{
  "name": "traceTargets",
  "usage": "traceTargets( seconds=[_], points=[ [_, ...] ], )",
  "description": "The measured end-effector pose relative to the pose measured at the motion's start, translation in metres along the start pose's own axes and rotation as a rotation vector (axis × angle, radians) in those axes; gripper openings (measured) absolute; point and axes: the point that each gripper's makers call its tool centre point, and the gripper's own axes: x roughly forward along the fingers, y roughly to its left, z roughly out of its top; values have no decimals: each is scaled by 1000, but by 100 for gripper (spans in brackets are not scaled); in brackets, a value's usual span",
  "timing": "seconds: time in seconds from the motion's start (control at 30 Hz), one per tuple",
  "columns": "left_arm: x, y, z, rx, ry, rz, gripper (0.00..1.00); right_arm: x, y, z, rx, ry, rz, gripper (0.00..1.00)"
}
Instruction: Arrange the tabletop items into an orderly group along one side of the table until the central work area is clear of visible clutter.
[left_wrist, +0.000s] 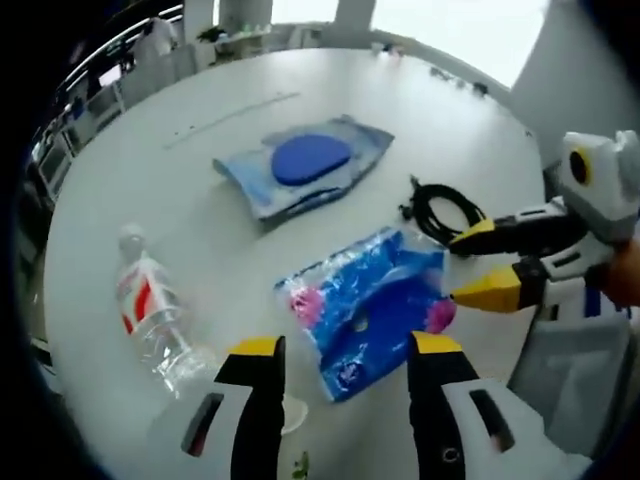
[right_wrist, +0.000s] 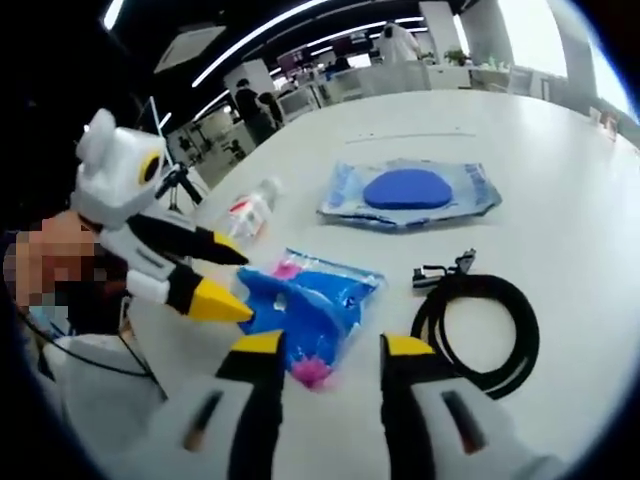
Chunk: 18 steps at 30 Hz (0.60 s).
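Now my left gripper (left_wrist: 345, 348) and right gripper (right_wrist: 333, 346) hover, jaws apart, near the blue bag (left_wrist: 365, 305) on the surface (left_wrist: 200, 150).

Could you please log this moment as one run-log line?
left gripper: open, over blue-pink bag | right gripper: open, near bag | cable, bottle: untouched

Open office: desks (right_wrist: 330, 85), ceiling strip lights (right_wrist: 250, 45)
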Motion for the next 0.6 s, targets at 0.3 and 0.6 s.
traceTargets(
  seconds=[0.3,0.6],
  points=[
    [8,2,-7,-10,37,8,40,8,-4,-7,25,23,-6,28],
    [11,5,-11,-19,60,14,33,12,-8,-11,15,46,-22,14]
  ],
)
